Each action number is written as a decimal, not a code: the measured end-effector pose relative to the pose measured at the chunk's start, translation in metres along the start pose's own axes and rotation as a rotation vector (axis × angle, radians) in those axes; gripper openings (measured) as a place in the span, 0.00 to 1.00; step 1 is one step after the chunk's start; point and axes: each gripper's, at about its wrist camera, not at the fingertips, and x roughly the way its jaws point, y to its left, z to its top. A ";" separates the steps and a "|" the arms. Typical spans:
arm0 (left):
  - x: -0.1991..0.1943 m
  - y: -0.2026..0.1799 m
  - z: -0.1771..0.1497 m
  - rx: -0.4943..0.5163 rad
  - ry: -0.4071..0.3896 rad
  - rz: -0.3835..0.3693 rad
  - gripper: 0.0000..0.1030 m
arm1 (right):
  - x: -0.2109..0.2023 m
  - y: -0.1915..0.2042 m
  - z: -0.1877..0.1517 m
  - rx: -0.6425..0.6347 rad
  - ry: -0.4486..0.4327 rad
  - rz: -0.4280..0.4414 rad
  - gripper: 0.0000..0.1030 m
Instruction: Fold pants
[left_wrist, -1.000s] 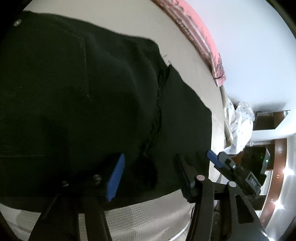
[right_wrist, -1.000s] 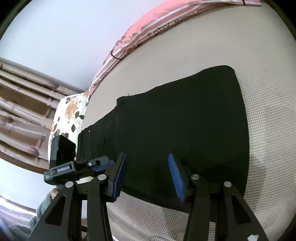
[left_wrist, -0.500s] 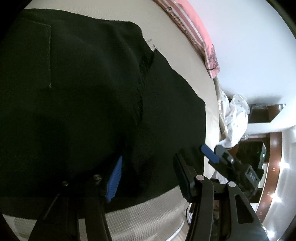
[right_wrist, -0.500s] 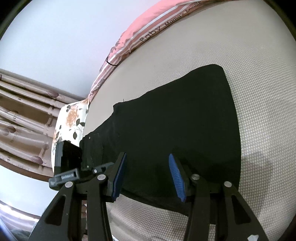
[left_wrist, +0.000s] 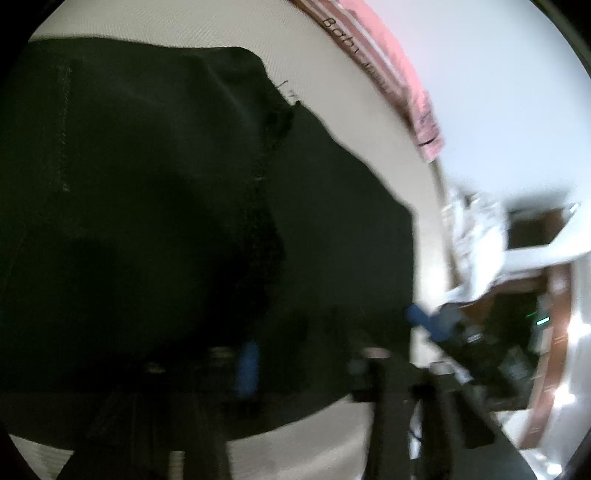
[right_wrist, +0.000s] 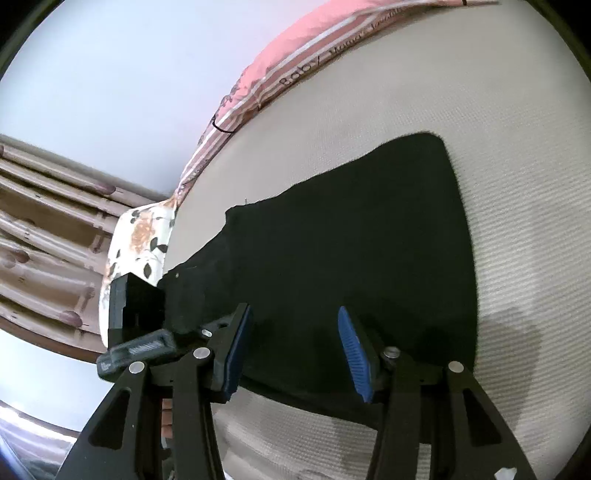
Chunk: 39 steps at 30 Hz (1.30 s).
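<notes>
Pants (right_wrist: 351, 266) lie flat on the bed (right_wrist: 517, 184), maybe halved lengthwise; cross-folds remain. My right tongs (right_wrist: 295, 354) gape above the near edge. Left tongs (left_wrist: 306, 362) too blurred to tell.

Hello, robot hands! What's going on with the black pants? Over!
Right gripper open, hovering over near edge of black fabric pants. Left gripper open, blurred. Pants flat on cream textured mattress. Nothing in the way.
</notes>
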 end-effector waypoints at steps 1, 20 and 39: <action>0.000 0.002 0.000 0.008 -0.004 0.012 0.14 | -0.001 -0.001 0.001 0.003 -0.006 -0.005 0.46; -0.017 0.006 -0.019 0.129 -0.098 0.144 0.07 | 0.009 -0.005 0.006 -0.043 0.060 -0.168 0.47; 0.017 -0.054 0.055 0.436 -0.254 0.383 0.25 | 0.047 -0.001 0.079 -0.279 -0.044 -0.474 0.30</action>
